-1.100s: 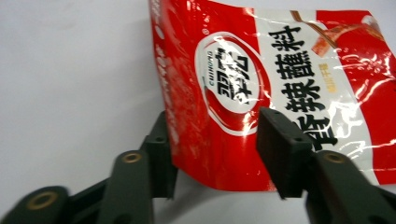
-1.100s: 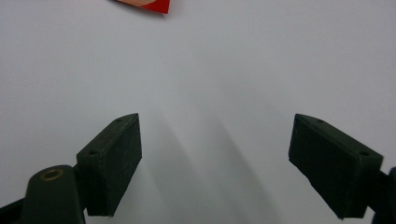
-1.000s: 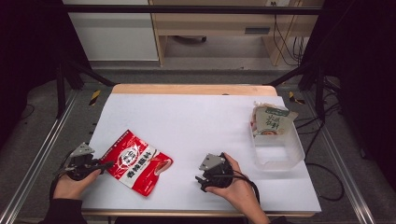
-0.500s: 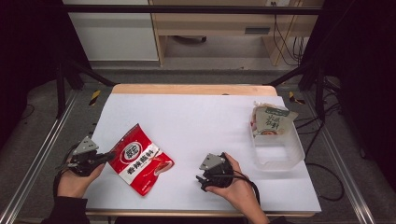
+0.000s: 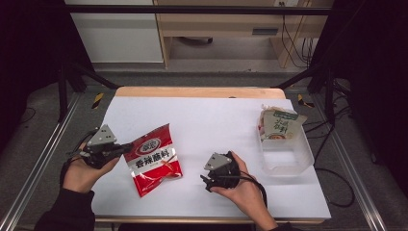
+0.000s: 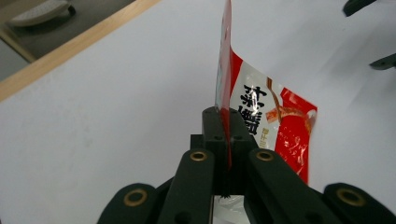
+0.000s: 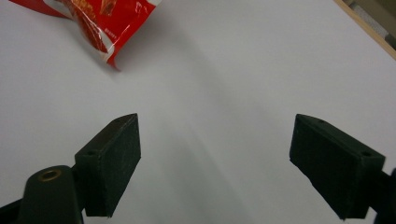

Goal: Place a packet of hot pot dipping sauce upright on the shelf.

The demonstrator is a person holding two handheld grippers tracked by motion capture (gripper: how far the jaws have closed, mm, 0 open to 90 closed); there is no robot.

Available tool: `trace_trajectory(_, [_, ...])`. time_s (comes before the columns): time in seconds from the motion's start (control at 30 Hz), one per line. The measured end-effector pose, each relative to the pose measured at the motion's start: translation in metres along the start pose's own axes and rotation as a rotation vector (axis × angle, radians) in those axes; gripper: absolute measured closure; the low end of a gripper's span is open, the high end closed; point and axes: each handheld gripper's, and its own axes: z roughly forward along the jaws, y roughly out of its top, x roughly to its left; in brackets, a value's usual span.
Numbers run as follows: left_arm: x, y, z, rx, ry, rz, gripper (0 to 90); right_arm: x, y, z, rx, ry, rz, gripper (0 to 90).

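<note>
A red and white snack packet (image 5: 154, 158) hangs just above the white table top (image 5: 211, 120), held by its left edge. My left gripper (image 5: 126, 147) is shut on that edge; in the left gripper view the packet (image 6: 266, 116) rises edge-on from between the closed jaws of the left gripper (image 6: 225, 122). My right gripper (image 5: 206, 181) rests on the table to the packet's right, pointing towards the packet. It stands open (image 7: 215, 158) with bare table between its fingers (image 7: 112, 158), and a corner of the packet (image 7: 102, 23) lies beyond them.
A clear plastic bin (image 5: 285, 149) stands at the table's right side, with a green and white packet (image 5: 279, 122) leaning in its far end. The table has a wooden strip (image 5: 197, 91) along its back edge. Metal rails and cables run along both sides.
My left gripper has lifted the red packet and carried it up and to the right. The right gripper has stayed where it was.
</note>
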Motion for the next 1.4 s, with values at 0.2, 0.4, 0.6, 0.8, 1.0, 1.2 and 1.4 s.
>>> trace_trajectory(0.2, [-0.003, 0.028, -0.006, -0.027, -0.038, 0.066, 90.0, -0.015, 0.014, -0.013, -0.004, -0.004, 0.014, 17.0])
trace_trajectory(0.4, [-0.007, 0.046, -0.001, -0.007, -0.054, 0.136, 90.0, -0.027, 0.027, -0.028, -0.005, -0.006, 0.0, 17.1])
trace_trajectory(0.6, [-0.014, 0.06, 0.001, -0.022, -0.07, 0.178, 90.0, -0.034, 0.039, -0.036, 0.001, -0.006, -0.015, 16.3])
trace_trajectory(0.8, [-0.022, 0.071, 0.0, -0.023, -0.083, 0.223, 90.0, -0.038, 0.05, -0.044, -0.003, 0.009, -0.023, 15.5])
trace_trajectory(1.0, [-0.026, 0.081, -0.002, -0.014, -0.094, 0.262, 90.0, -0.043, 0.062, -0.059, -0.022, 0.008, -0.028, 17.1])
trace_trajectory(1.2, [-0.028, 0.084, 0.003, -0.017, -0.107, 0.266, 90.0, -0.048, 0.068, -0.065, -0.026, 0.007, -0.036, 17.0])
trace_trajectory(1.4, [-0.028, 0.086, 0.007, -0.02, -0.122, 0.276, 90.0, -0.05, 0.072, -0.068, -0.024, 0.012, -0.042, 16.7])
